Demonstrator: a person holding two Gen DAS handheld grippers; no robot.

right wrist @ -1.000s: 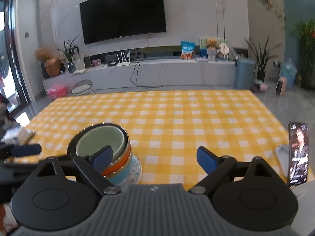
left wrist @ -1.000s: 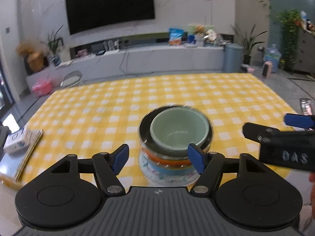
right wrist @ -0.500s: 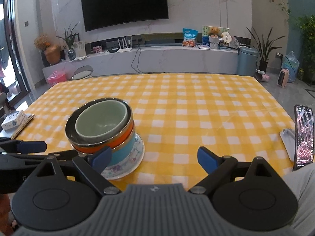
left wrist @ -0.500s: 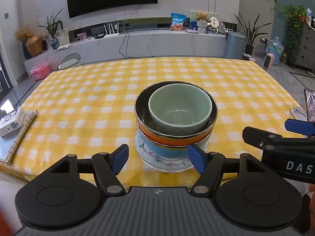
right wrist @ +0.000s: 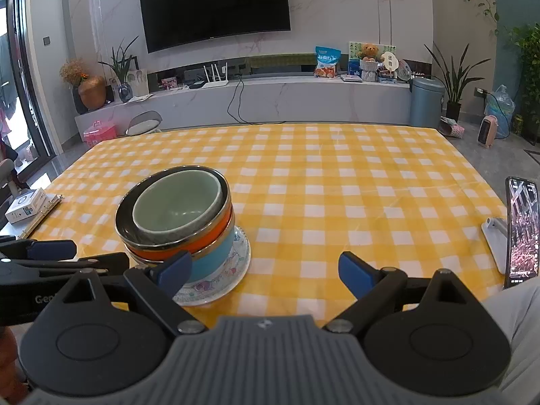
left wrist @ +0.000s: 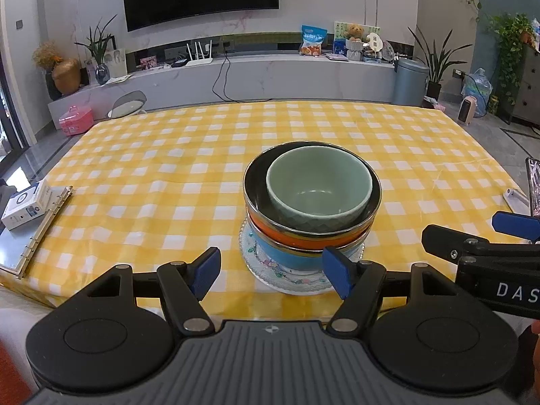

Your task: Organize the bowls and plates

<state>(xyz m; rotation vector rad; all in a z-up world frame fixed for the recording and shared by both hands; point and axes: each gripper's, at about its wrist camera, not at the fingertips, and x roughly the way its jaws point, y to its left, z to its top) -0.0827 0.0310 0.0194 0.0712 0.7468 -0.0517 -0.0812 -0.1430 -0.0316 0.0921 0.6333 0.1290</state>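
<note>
A stack stands near the front edge of the yellow checked table (left wrist: 168, 175): a patterned white plate (left wrist: 266, 270) at the bottom, a blue bowl (left wrist: 290, 258), an orange bowl (left wrist: 303, 238) with a dark inside, and a pale green bowl (left wrist: 319, 185) on top. In the right wrist view the stack (right wrist: 175, 216) sits at the left. My left gripper (left wrist: 271, 271) is open and empty, just in front of the stack. My right gripper (right wrist: 263, 270) is open and empty, to the right of the stack.
A ring binder (left wrist: 37, 236) with a white box (left wrist: 27, 204) on it lies at the table's left edge. A phone on a white stand (right wrist: 521, 229) is at the right edge. A TV wall and low cabinet are beyond the table.
Both grippers have pulled back and up from the stack, which now looks farther away. The stack has not moved. Both grippers stay open.
</note>
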